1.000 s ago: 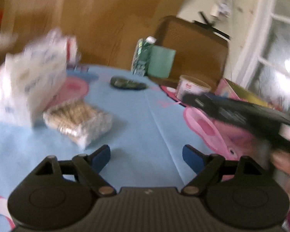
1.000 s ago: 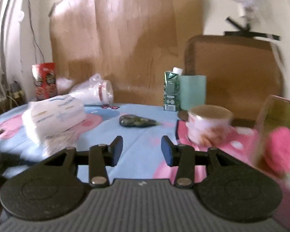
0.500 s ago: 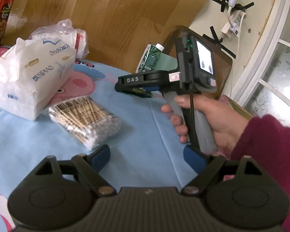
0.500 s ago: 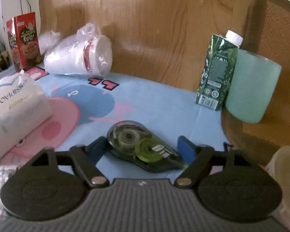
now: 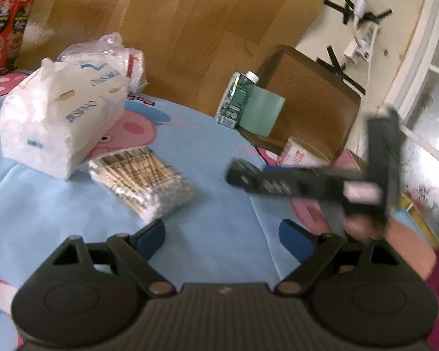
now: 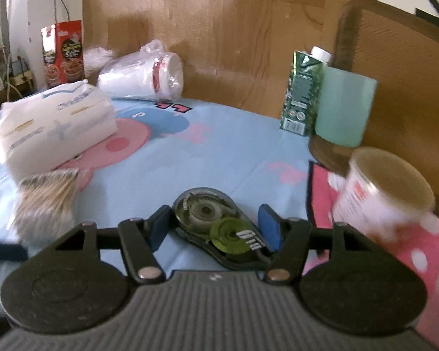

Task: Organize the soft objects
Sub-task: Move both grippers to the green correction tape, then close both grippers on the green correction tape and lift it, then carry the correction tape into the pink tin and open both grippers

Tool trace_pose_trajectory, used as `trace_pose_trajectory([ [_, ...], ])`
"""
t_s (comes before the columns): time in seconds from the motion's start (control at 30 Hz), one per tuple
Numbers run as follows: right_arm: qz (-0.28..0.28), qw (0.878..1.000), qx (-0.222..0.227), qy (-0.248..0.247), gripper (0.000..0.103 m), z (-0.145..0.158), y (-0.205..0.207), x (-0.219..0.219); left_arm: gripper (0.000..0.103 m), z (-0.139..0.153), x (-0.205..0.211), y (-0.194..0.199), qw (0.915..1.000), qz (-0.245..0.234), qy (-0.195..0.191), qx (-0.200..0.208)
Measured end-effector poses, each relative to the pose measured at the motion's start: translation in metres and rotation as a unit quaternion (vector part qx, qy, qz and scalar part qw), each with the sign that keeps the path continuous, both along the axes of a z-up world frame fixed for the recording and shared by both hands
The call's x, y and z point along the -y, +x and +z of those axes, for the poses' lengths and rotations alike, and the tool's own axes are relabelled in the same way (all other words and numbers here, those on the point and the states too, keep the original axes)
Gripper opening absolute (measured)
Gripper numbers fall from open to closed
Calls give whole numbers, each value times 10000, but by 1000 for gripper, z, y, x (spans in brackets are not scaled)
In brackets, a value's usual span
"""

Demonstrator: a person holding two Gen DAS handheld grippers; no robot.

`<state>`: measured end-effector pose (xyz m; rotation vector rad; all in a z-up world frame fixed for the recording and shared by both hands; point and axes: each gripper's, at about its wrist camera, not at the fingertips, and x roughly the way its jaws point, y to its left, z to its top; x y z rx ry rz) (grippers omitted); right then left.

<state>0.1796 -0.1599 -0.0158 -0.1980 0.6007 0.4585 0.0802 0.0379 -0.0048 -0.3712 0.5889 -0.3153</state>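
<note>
A green correction tape dispenser lies between the blue pads of my right gripper; the jaws stand close around it, and contact is not clear. My right gripper also shows blurred in the left wrist view. My left gripper is open and empty above the blue tablecloth. A white tissue pack and a bag of cotton swabs lie ahead of it to the left; both also show in the right wrist view, the tissue pack and the swabs.
A bagged stack of cups, a red box, a green carton, a teal cup and a white tub stand around. A wooden chair is behind the table.
My right gripper has drawn back and dropped lower in the left wrist view, with the tape dispenser still between its pads. The left gripper stays open.
</note>
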Motion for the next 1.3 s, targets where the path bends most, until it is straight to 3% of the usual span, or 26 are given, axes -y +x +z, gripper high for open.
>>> trace_pose_trajectory([
  [0.17,502,9986,129,-34,67,-3,-47,9,89,-2,-11,-1,9993,162,-346,-34],
  [0.4,1708,9838,501,-218,68,-8,-137,38,89,0,1,-1,10000,-60,-4,-5],
  [0.47,1450,9870,636,-260,83,-7,-155,48,88,0,1,0,9999,-128,-17,-16],
  [0.53,1075,9911,775,-143,89,-6,-174,59,88,0,1,0,9998,-186,-59,-25],
  [0.67,639,9960,514,369,88,-10,-196,68,85,2,12,-4,9991,-409,-49,-25],
  [0.77,436,9958,485,640,83,-15,-204,65,84,3,32,-15,9958,-912,-106,60],
  [0.93,306,9967,338,673,76,-21,-187,57,62,-1,79,-28,9837,-1791,161,-25],
  [1.03,183,9974,519,466,74,-23,-191,57,61,-3,93,-41,9790,-2020,262,-17],
  [1.13,-165,9971,605,437,73,-23,-190,72,62,-3,104,-52,9682,-2492,146,-147],
  [1.23,-260,9962,638,538,73,-21,-196,84,68,-1,111,-60,9666,-2546,265,-88],
  [1.3,-265,9963,663,487,74,-23,-201,86,70,0,111,-59,9676,-2518,148,-142],
])
